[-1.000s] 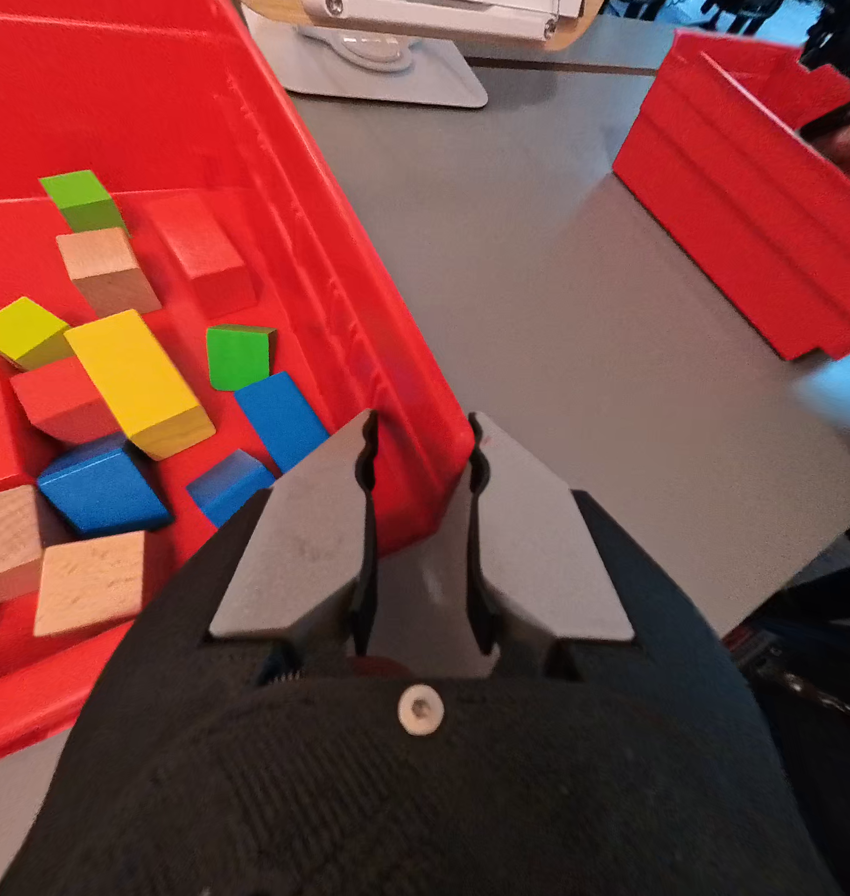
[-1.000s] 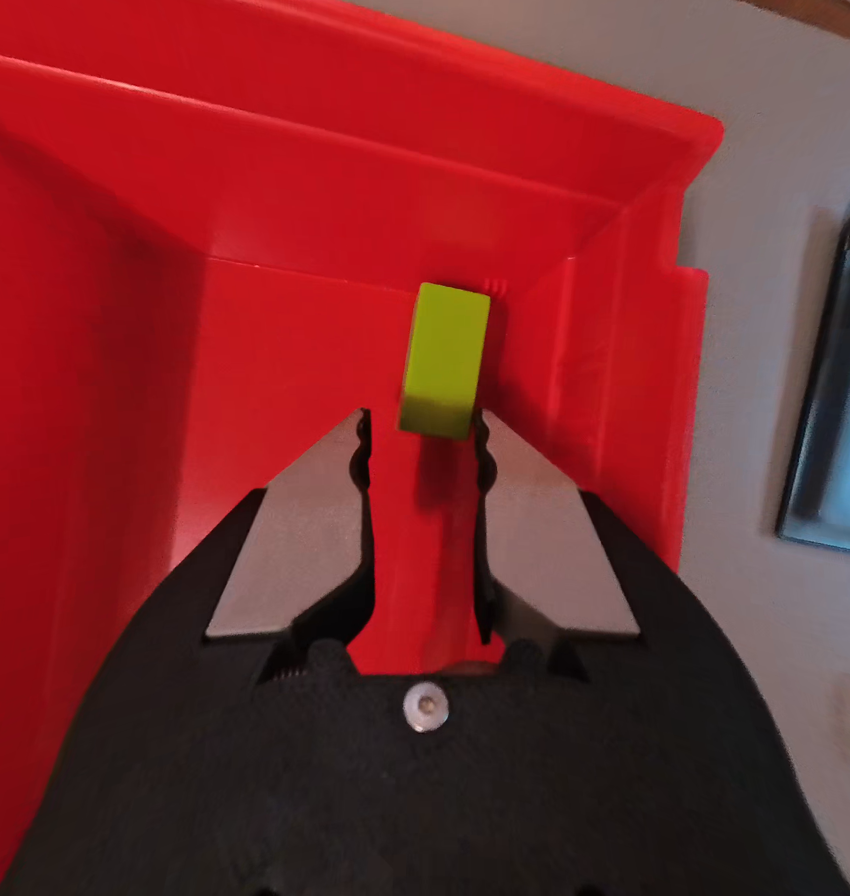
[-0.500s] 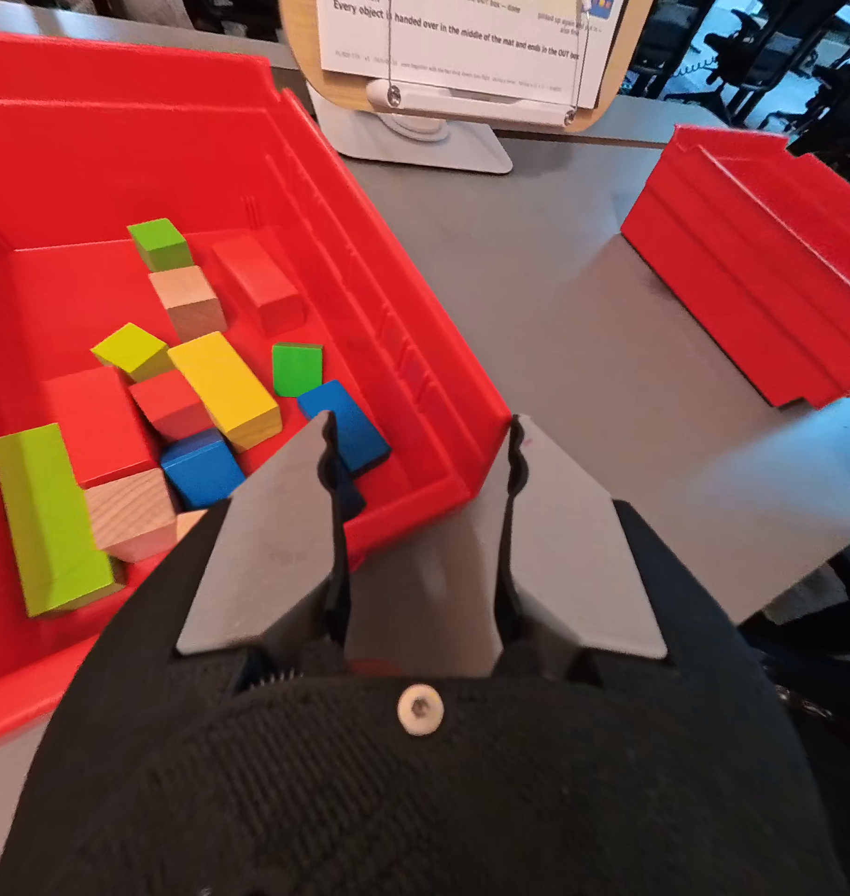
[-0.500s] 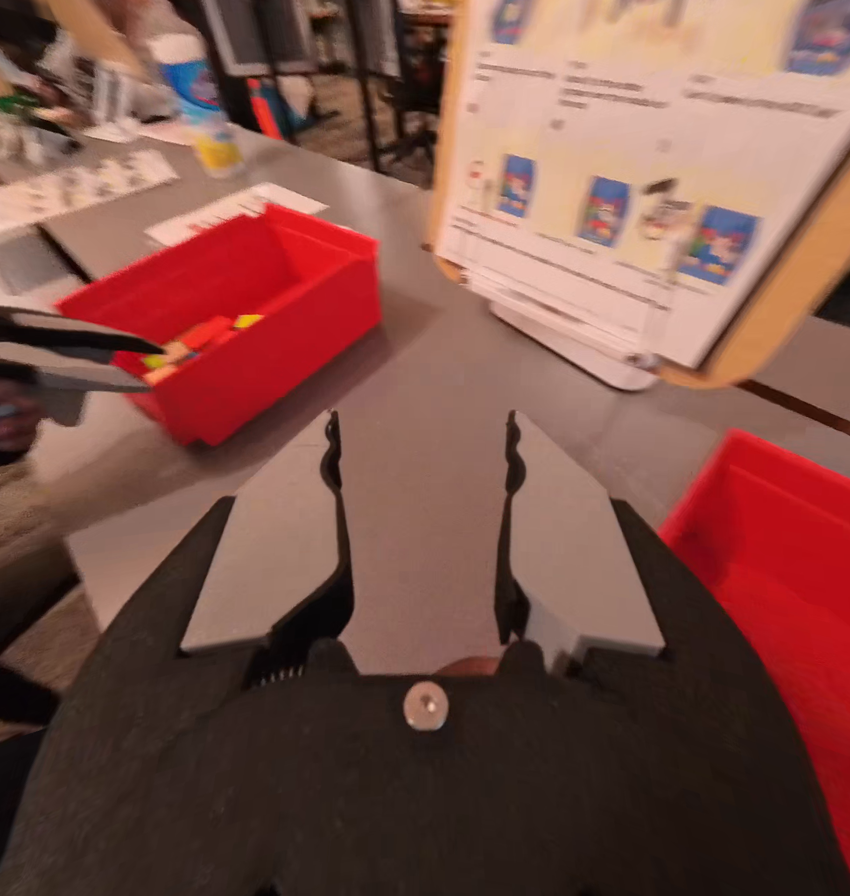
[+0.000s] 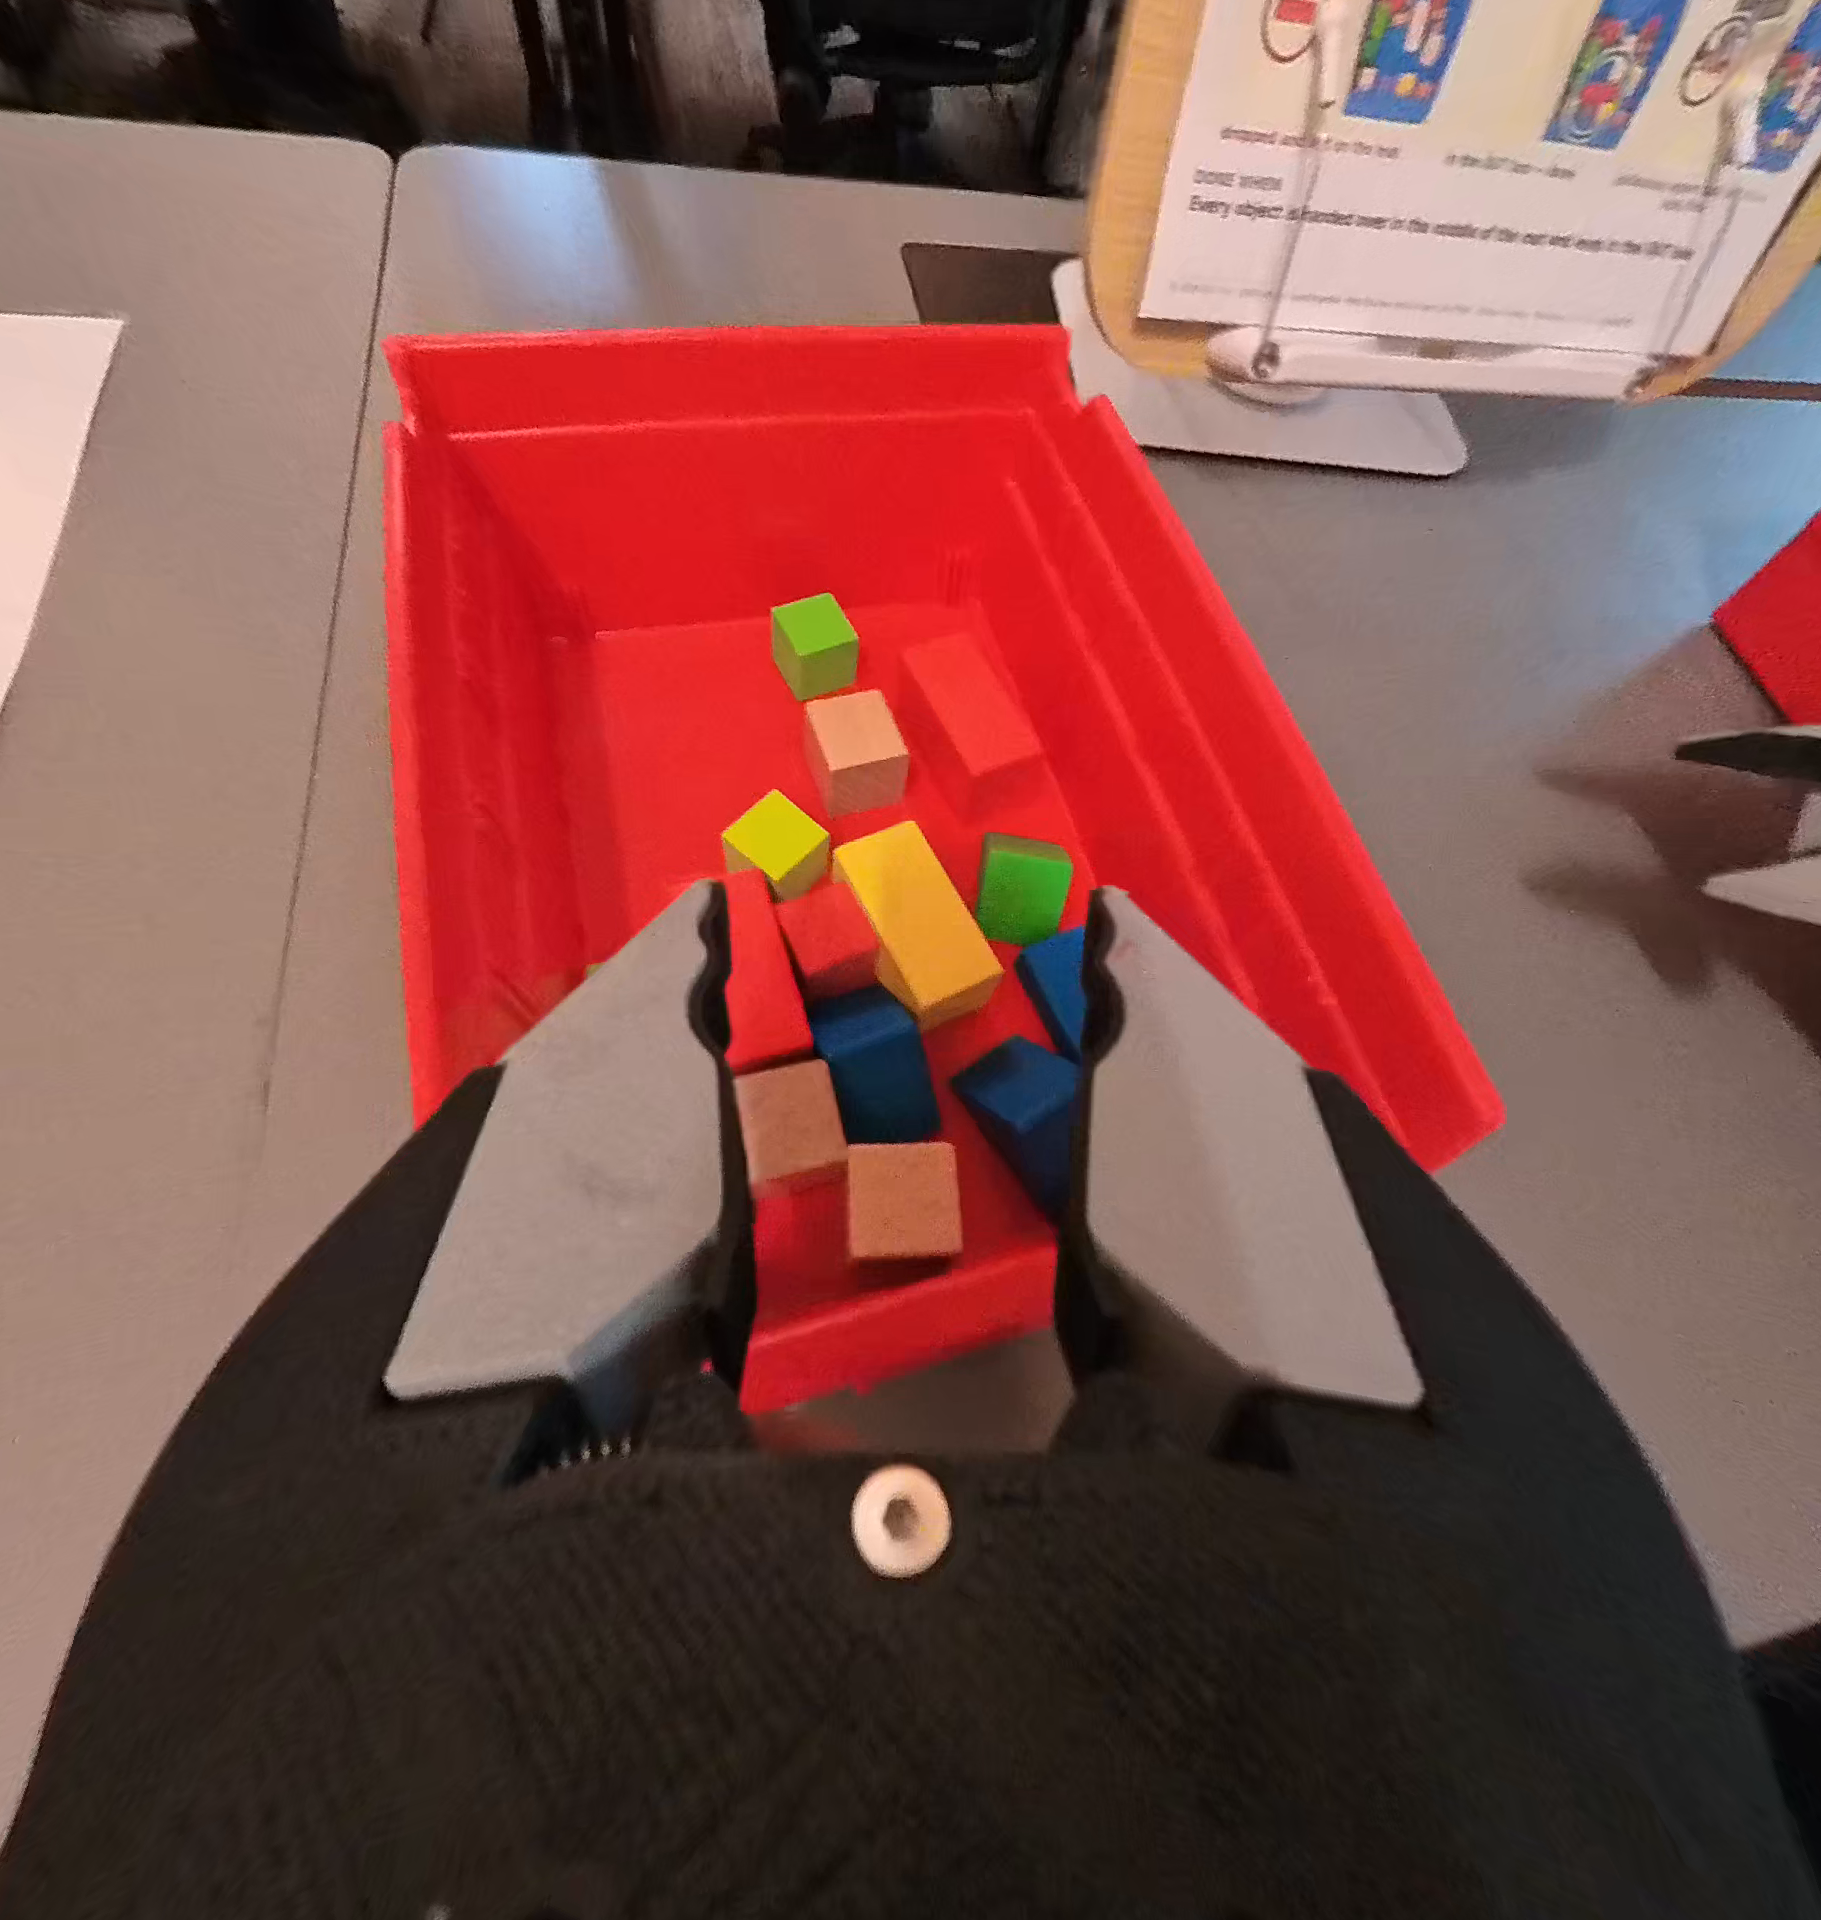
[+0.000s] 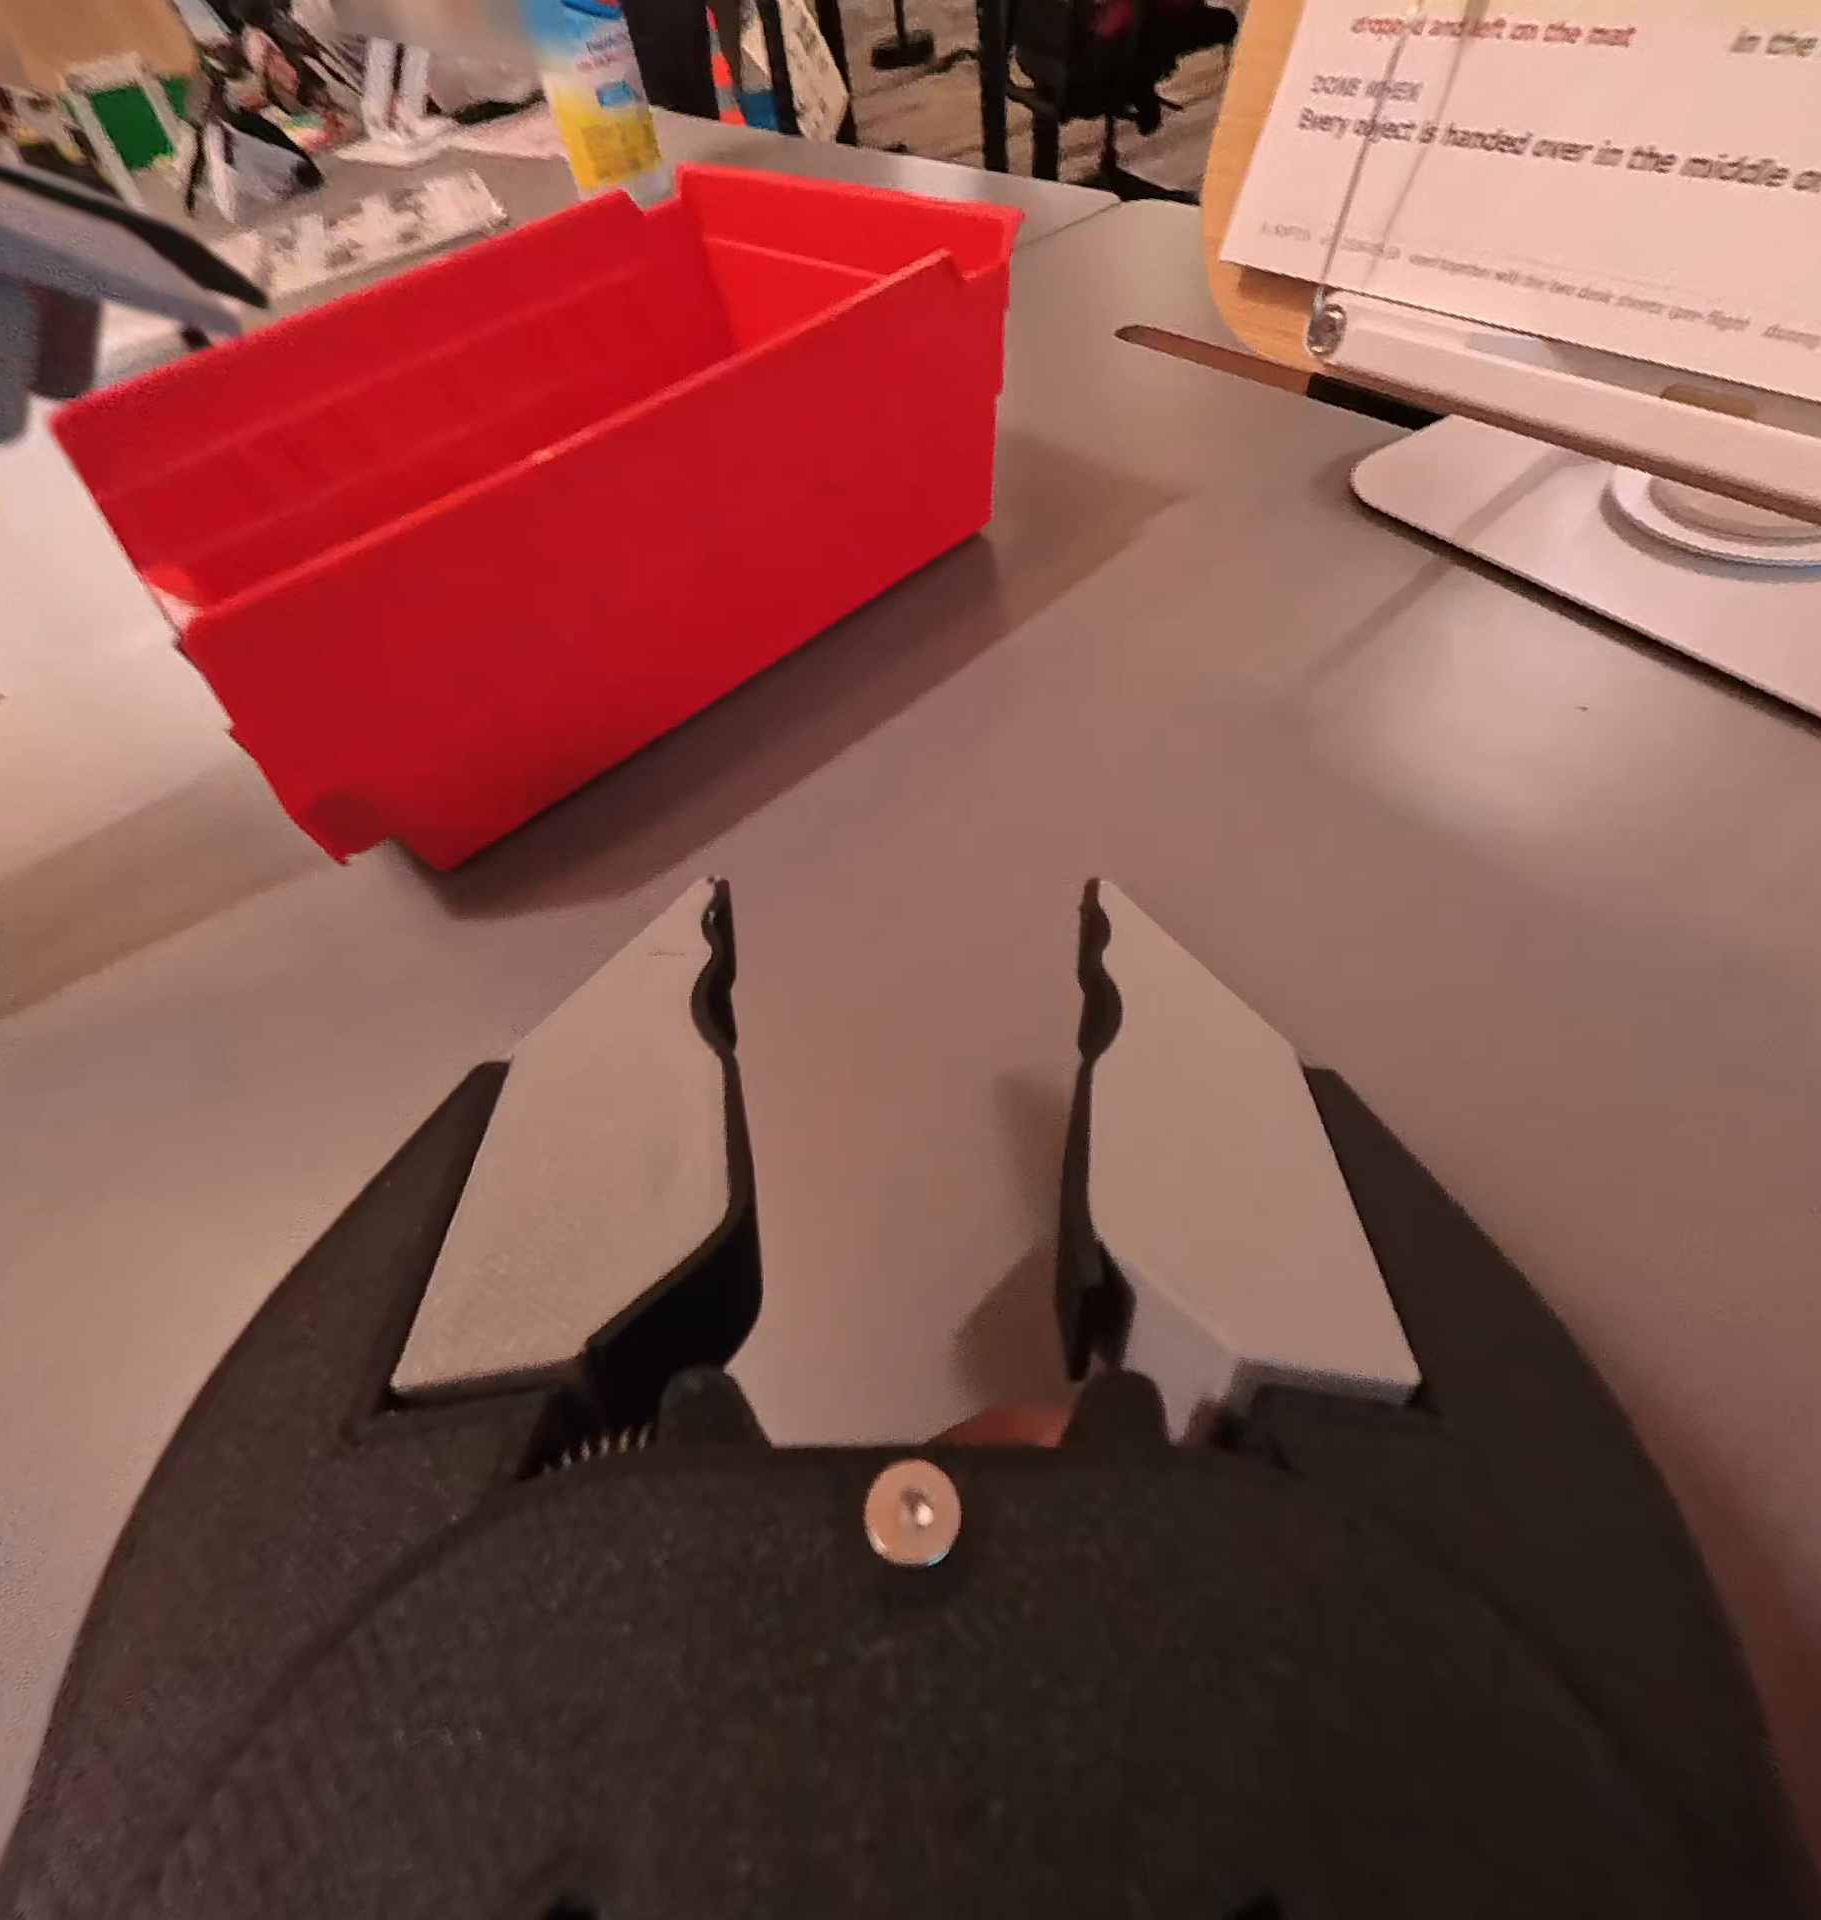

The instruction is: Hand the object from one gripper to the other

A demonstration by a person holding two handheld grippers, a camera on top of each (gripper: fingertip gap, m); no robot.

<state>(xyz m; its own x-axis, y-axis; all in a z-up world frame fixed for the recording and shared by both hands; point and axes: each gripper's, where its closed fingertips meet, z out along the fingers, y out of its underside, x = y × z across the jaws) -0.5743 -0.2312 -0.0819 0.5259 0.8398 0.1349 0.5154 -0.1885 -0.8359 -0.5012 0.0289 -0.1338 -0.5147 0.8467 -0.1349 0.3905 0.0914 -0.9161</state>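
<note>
While a second ago both tongs stood narrower, the right tongs [image 6: 901,914] now gape empty over bare worktop [image 6: 1301,831], away from the lime block dropped in its bin, and the left tongs [image 5: 901,925] hang wide above the red bin [image 5: 1249,831] of blocks [image 5: 916,925], suggesting another pickup.

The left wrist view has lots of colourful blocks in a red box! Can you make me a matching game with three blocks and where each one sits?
Things:
1. dark green cube
2. yellow block
3. plain wooden cube

Places:
A. nearest the camera, by the near wall of the red bin
B. farthest back of the blocks
C. in the middle of the pile, beside a red block

Pairs: 1-B, 2-C, 3-A
</note>
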